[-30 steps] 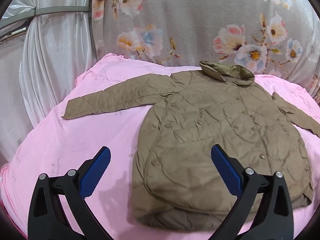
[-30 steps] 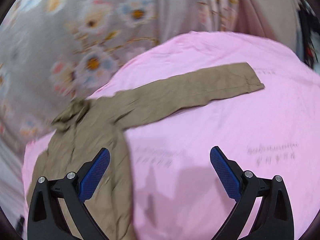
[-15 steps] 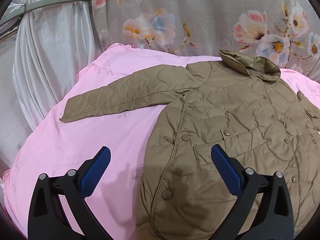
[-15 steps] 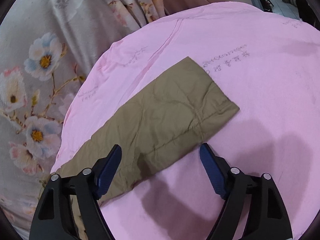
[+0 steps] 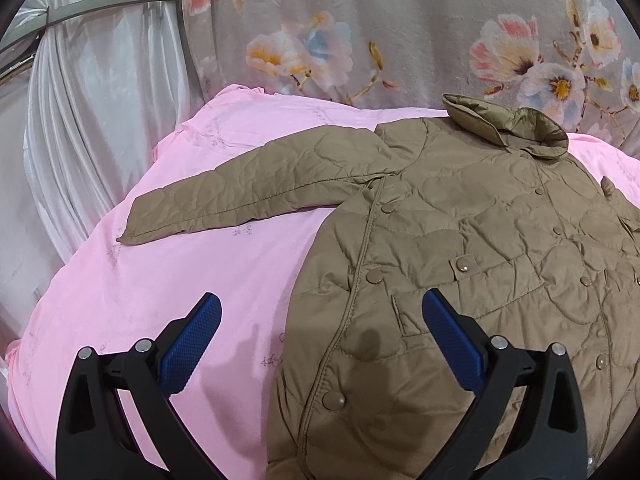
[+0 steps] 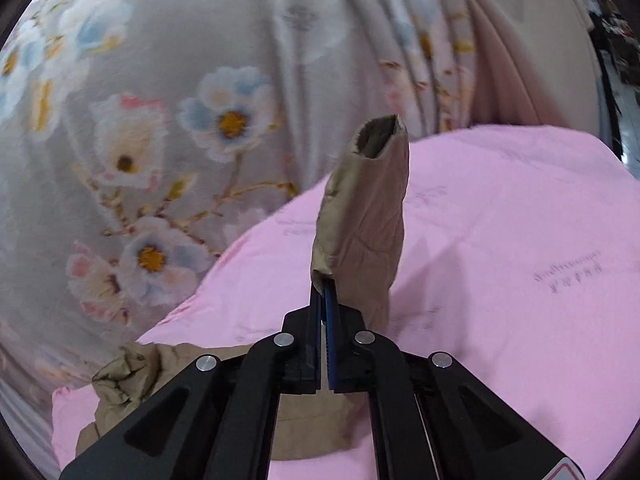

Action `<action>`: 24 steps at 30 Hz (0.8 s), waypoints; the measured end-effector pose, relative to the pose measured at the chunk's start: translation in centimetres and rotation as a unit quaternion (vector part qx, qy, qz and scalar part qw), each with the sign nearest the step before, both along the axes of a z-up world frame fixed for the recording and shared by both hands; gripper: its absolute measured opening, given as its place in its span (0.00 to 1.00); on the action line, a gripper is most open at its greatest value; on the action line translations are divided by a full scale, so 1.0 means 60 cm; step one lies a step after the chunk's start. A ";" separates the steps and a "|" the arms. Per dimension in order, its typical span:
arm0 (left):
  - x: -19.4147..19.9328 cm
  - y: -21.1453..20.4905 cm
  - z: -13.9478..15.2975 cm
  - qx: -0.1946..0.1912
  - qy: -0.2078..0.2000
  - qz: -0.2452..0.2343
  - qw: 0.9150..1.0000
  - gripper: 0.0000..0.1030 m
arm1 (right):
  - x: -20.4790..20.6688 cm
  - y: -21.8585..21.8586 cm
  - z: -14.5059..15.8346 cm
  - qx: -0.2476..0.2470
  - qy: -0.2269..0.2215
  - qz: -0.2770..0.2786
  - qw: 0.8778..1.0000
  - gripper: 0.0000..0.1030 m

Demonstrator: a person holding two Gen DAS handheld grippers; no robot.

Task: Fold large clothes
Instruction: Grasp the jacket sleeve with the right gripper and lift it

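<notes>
A tan quilted jacket point(image 5: 460, 264) lies face up on a pink bedspread point(image 5: 180, 280), snaps fastened, collar toward the floral curtain. Its left sleeve point(image 5: 248, 188) stretches flat out to the side. My left gripper point(image 5: 320, 332) hovers open over the jacket's left edge, one blue pad above the pink cloth and one above the chest pocket. In the right wrist view my right gripper point(image 6: 325, 292) is shut on the jacket's other sleeve point(image 6: 364, 224), which stands lifted off the bed with its cuff opening pointing up. The jacket's body point(image 6: 160, 376) shows bunched at the lower left.
A grey floral curtain point(image 5: 400, 32) hangs right behind the bed. White sheer drapes point(image 5: 88, 100) and a rail stand at the far left. The pink bedspread point(image 6: 520, 280) spreads out to the right of the raised sleeve.
The right gripper closed on the right sleeve near its cuff and lifted it off the bed. The left gripper came closer to the jacket's left side, then held still, staying open.
</notes>
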State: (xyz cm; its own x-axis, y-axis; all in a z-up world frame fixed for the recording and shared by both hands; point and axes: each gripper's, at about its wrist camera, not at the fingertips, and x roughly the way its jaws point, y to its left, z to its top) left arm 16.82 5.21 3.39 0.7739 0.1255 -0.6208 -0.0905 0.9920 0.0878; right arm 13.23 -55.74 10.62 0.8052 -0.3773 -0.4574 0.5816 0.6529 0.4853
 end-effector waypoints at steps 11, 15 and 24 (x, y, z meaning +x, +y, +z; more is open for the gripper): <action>-0.016 0.022 0.014 -0.010 -0.008 -0.003 1.000 0.95 | 0.188 0.386 0.114 -0.101 -0.025 0.275 0.956 0.02; -0.011 0.038 0.013 -0.020 -0.004 -0.002 1.000 0.95 | 0.243 0.505 0.080 -0.110 -0.002 0.338 0.935 0.02; 0.022 0.048 0.020 -0.038 -0.002 -0.020 0.999 0.95 | 0.340 0.701 -0.050 -0.124 0.076 0.421 0.895 0.08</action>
State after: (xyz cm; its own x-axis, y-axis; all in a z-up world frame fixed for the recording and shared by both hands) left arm 18.14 8.08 4.60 0.7794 0.0461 -0.6248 -0.0502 0.9987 0.0111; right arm 33.62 -13.65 7.63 0.7883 0.2287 -0.5712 -0.1201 0.9677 0.2216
